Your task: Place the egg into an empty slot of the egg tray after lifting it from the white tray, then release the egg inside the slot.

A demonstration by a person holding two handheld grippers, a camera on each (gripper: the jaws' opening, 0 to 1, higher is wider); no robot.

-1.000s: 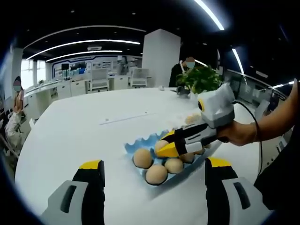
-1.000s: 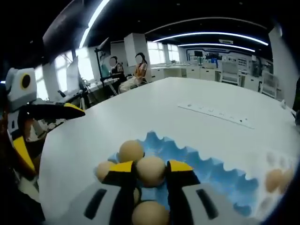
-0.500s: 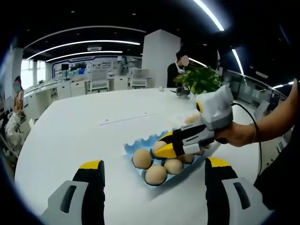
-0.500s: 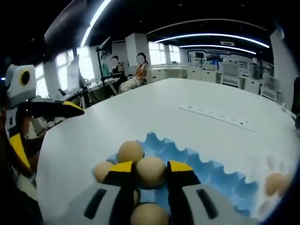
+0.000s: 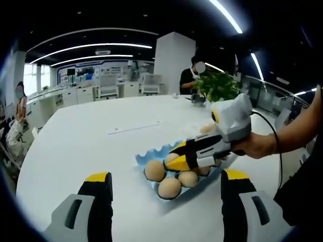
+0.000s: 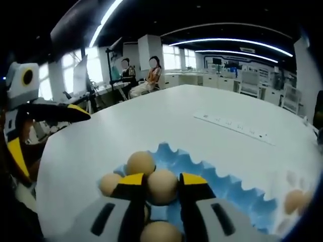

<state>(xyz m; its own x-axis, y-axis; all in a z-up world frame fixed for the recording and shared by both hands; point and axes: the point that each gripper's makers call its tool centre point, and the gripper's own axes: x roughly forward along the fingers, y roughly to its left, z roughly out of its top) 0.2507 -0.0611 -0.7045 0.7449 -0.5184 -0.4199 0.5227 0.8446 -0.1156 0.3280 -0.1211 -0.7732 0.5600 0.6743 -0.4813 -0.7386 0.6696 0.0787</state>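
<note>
A blue egg tray [image 5: 151, 157] [image 6: 227, 177] lies on the white table and holds several brown eggs [image 5: 169, 187] [image 6: 140, 162]. My right gripper [image 6: 162, 180] is shut on one brown egg [image 6: 162, 187] and holds it low over the tray, among the others. In the left gripper view this right gripper [image 5: 174, 160] reaches in from the right in a person's hand, with the held egg [image 5: 170, 156] at its yellow tips. My left gripper [image 5: 166, 177] hovers open, short of the tray. Its fingers [image 6: 55, 112] stand at the left of the right gripper view.
The white tray [image 6: 291, 176] lies just beyond the blue one, with more eggs [image 6: 292, 199] [image 5: 208, 128] in it. A potted plant [image 5: 217, 84] stands at the table's far edge. People sit and stand beyond the table. A long strip [image 6: 234, 123] lies on the tabletop.
The right gripper stays shut on the egg over the blue tray, almost still. Both views have shifted slightly. A person behind the plant has moved.
</note>
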